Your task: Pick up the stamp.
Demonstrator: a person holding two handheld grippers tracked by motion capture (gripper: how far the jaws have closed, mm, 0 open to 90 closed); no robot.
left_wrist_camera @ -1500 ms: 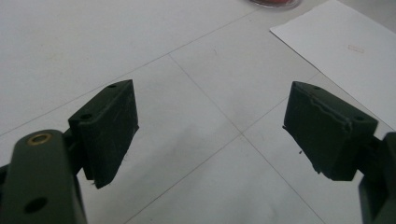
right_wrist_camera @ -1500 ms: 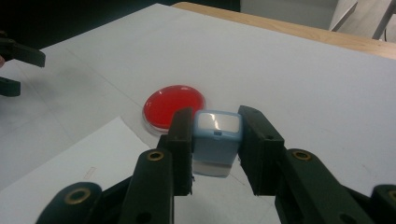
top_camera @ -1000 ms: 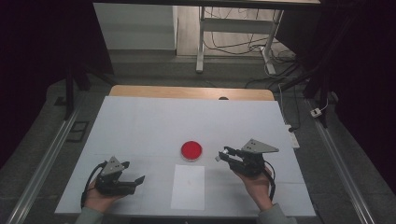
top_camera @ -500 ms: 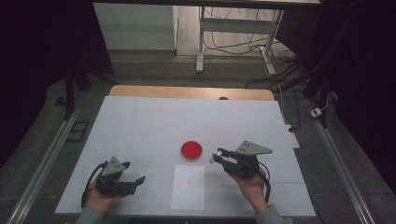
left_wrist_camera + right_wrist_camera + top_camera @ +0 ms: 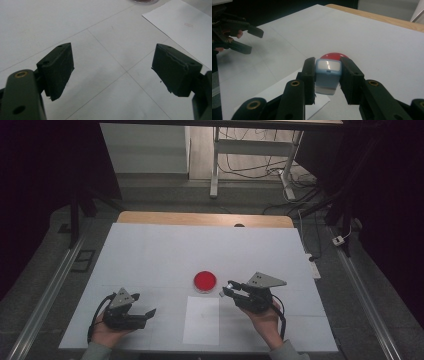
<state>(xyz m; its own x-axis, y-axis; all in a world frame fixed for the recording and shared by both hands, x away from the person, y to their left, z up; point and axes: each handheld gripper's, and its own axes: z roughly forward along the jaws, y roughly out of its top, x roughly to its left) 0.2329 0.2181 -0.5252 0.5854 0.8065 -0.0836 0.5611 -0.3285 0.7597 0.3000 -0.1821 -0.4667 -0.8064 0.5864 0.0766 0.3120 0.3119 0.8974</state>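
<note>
The right gripper (image 5: 327, 82) is clamping a small blue rectangular block with a pale glossy face (image 5: 328, 75) between its jaws. Just beyond the jaws, a round red dish (image 5: 205, 281) is resting on the white table (image 5: 160, 255). The left gripper (image 5: 112, 72) is holding its jaws apart, nothing between them, near a white paper sheet (image 5: 201, 320).

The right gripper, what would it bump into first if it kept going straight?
Probably the red round pad: the right gripper, clamped on a small blue-grey stamp, points right at it, though the gap between them is hard to judge.
</note>
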